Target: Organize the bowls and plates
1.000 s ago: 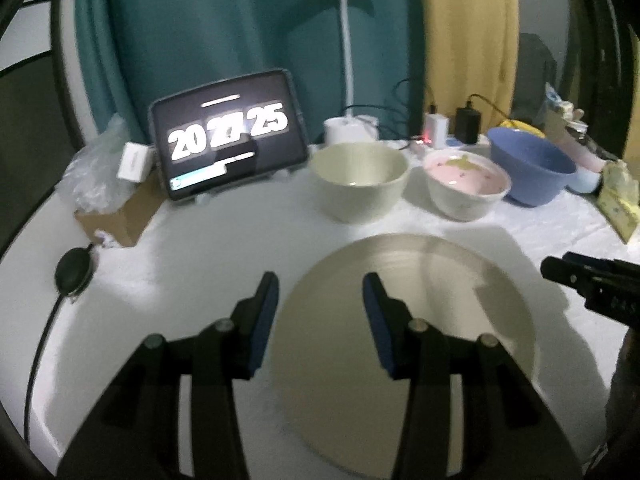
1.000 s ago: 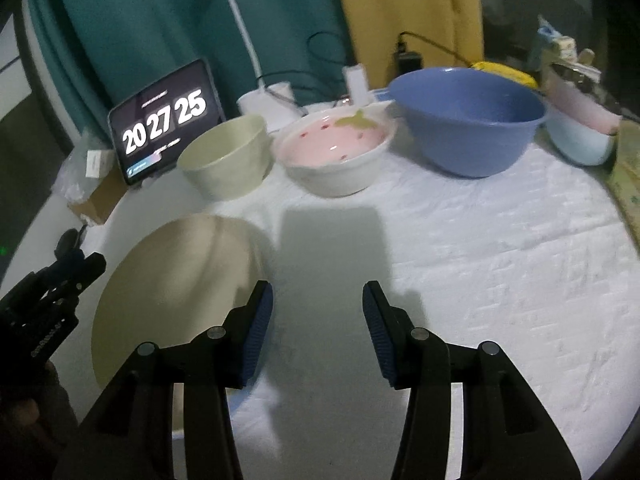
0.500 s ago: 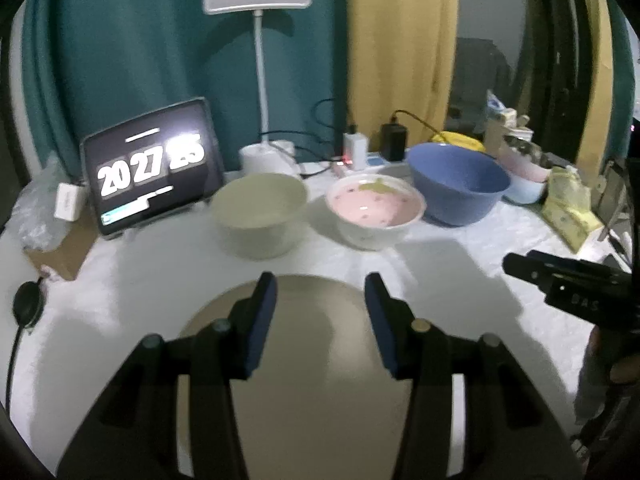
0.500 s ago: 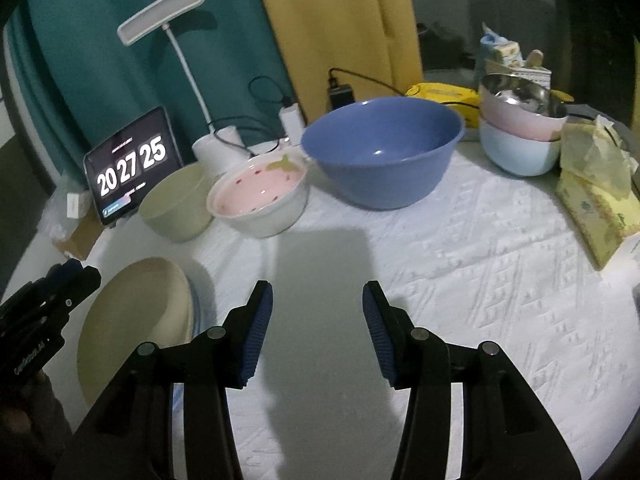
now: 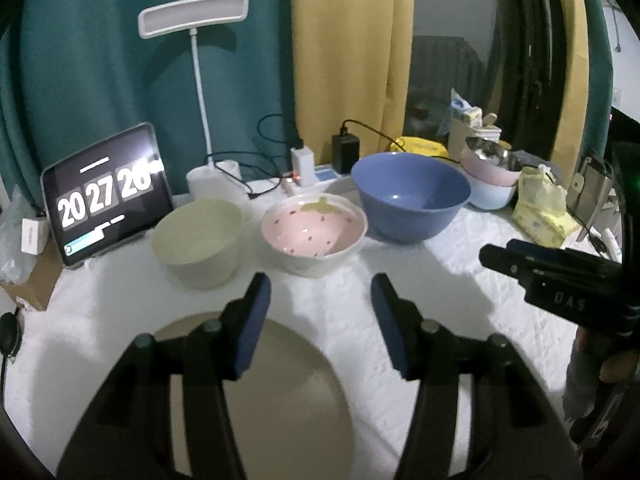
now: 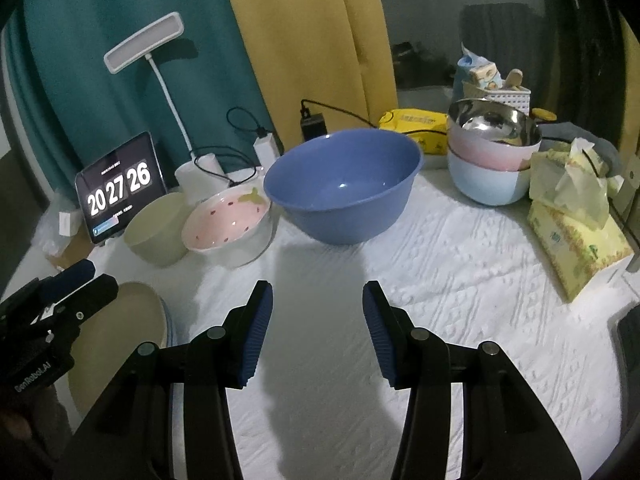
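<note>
Both grippers empty above the bench, bowls lined along its far edge.
Left gripper (image 5: 318, 322) jaws opening over the plate (image 5: 280, 400), holding nothing; right gripper (image 6: 318, 330) half-open, empty, facing the blue bowl (image 6: 342, 188), probably for nesting.

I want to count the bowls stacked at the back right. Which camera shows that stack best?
The right wrist view: the stack of bowls is large and clear, with a steel bowl in a pink one in a pale blue one. The left wrist view shows the same stack small, far off and partly cut off by the blue bowl.
</note>
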`<state>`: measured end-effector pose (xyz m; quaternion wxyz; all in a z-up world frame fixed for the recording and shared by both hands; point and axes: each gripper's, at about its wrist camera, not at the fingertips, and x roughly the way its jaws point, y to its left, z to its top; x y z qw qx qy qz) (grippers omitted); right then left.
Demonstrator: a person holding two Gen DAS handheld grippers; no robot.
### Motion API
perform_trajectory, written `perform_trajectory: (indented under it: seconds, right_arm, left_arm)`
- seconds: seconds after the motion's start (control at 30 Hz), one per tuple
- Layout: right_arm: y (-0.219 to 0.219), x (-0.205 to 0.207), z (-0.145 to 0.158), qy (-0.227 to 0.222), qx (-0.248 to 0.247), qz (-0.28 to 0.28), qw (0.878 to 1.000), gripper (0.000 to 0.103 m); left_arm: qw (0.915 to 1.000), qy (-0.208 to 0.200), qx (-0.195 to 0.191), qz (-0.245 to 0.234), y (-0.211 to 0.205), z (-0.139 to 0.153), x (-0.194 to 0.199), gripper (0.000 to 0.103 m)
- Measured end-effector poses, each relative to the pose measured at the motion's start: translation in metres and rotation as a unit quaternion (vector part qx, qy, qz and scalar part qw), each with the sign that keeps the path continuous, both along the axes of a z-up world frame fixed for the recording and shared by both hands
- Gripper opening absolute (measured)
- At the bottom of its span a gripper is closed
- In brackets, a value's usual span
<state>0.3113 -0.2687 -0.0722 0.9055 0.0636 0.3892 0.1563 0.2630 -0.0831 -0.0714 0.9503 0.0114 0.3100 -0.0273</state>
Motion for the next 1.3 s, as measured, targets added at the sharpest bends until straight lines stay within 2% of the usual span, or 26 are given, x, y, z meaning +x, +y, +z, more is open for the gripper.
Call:
perform_trajectory:
  seconds: [0.17,0.47,0.67,1.07,1.3]
  right_arm:
    - [-0.007,0.006,0.005,-0.010,-0.002,-0.001,1.000,0.050]
    - [-0.017,0.031,0.012,-0.021,-0.013,0.001,1.000,0.050]
    - [-0.019,0.050,0.013,-0.028,-0.017,0.003,0.999,0.050]
    - [-0.032,0.096,-0.018,-0.008,-0.031,-0.032,0.999,0.050]
    - [-0.037,0.101,-0.034,0.003,-0.029,-0.037,0.999,0.050]
  left_arm:
    - [1.0000,-0.003,-0.003,-0.009,-0.010,0.004,0.013,0.061]
    - [0.9995,0.002,-0.017,-0.026,-0.026,0.010,0.040,0.062]
    - [0.9987,0.016,-0.035,-0.033,-0.030,0.002,0.069,0.062]
    - [0.9988,0.006,-0.035,-0.033,-0.044,-0.009,0.104,0.062]
    - [0.9986,0.013,-0.010,-0.051,-0.066,-0.025,0.117,0.062]
